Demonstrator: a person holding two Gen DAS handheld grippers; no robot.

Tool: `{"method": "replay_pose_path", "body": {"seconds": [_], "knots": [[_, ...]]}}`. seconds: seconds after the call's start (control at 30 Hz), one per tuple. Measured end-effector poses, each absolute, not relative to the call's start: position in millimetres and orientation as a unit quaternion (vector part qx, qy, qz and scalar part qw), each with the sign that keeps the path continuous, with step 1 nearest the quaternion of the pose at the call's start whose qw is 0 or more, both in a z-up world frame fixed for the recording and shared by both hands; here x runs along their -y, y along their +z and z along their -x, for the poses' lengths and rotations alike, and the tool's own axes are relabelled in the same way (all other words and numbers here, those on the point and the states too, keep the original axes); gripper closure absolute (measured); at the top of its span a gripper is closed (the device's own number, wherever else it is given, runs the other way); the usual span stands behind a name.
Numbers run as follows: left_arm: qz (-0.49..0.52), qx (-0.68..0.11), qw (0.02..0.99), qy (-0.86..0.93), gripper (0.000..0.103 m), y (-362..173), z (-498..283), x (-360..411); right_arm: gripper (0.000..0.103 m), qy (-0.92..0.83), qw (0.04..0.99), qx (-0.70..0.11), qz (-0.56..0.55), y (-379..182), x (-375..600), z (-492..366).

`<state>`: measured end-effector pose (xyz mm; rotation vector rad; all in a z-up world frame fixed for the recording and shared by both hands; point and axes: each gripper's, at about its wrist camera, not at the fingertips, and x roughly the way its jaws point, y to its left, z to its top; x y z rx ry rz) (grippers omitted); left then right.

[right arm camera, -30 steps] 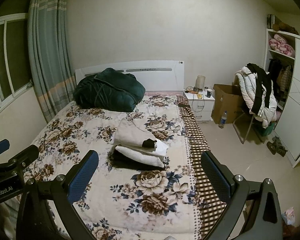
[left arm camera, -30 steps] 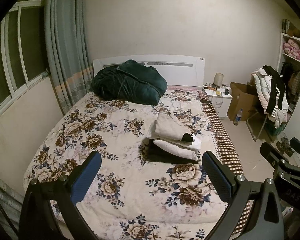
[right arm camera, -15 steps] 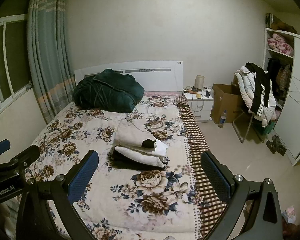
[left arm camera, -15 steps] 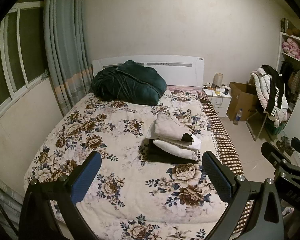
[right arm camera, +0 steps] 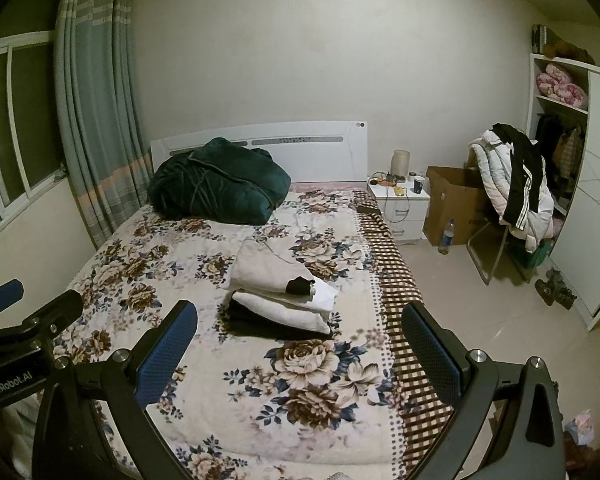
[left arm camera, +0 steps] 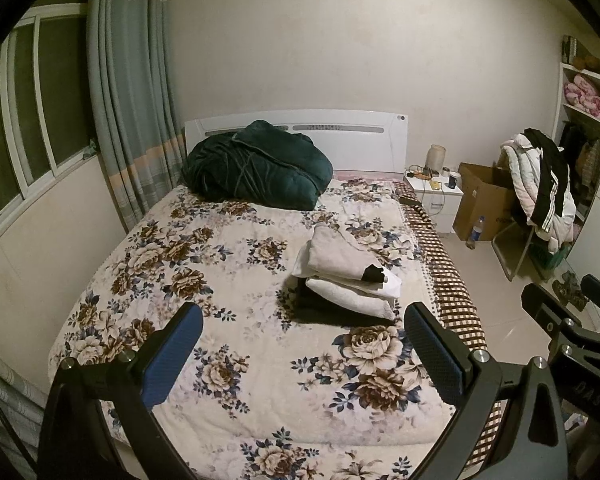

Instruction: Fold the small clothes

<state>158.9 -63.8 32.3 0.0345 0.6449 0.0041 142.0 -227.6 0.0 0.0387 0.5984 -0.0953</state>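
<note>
A stack of folded clothes [left arm camera: 346,276] lies on the right half of the floral bedspread [left arm camera: 204,264]: a beige piece on top, white pieces under it, a black one at the bottom. The stack also shows in the right wrist view [right arm camera: 278,294]. My left gripper [left arm camera: 300,350] is open and empty, held above the foot of the bed, short of the stack. My right gripper [right arm camera: 298,350] is open and empty, also above the foot of the bed. Each gripper shows at the edge of the other's view.
A bundled dark green blanket [left arm camera: 256,166] lies at the white headboard. A window and curtain [left arm camera: 128,92] are on the left. A nightstand [right arm camera: 400,208], cardboard box [right arm camera: 456,204], chair piled with jackets [right arm camera: 516,184] and shelf stand right of the bed on the tiled floor.
Both views have shifted very slightly; the grippers stay open and the stack has not moved.
</note>
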Motion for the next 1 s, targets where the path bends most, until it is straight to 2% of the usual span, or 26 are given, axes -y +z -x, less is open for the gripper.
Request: {"method": "replay_pose_path", "body": {"seconds": [1.0], "knots": [[-0.020, -0.312, 0.950, 0.002, 0.000, 31, -153, 54, 0.000, -0.049, 0.955, -0.293, -0.021, -1, 222, -136]]}}
